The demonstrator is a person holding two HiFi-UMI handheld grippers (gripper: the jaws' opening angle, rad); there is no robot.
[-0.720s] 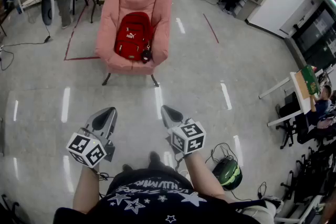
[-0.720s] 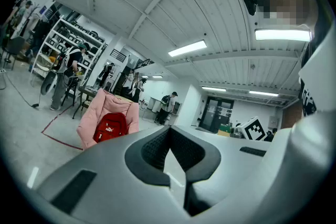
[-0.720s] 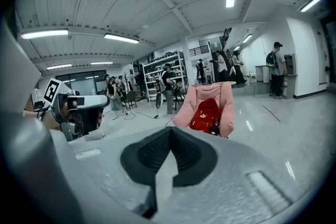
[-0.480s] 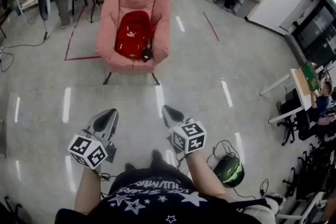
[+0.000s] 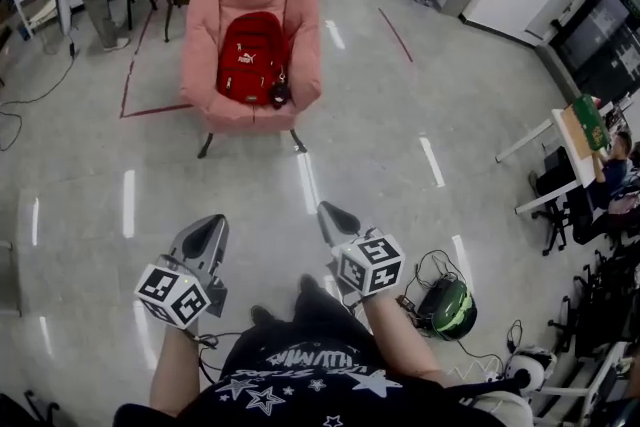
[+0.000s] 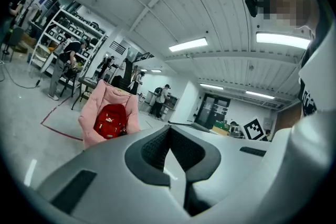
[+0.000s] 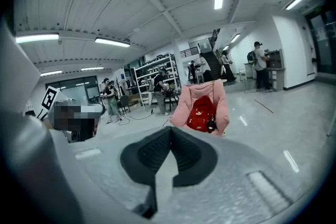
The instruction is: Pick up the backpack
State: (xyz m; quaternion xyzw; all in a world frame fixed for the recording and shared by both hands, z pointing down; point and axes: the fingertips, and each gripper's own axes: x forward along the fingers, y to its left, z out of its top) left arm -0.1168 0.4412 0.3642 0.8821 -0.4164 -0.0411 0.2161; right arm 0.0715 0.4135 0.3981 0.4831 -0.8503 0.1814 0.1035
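The red fabric backpack (image 5: 250, 55) leans upright, well ahead between the closed, empty left gripper (image 5: 205, 233) and right gripper (image 5: 336, 215), marginally nearer the left.

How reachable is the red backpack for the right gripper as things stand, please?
Probably not yet: the right gripper, jaws shut, sits well short of the backpack on the armchair, with floor between; nothing blocks the way.

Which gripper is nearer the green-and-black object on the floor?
Right. The right gripper is just left of the green-and-black object; the left gripper is farther left, beyond it.
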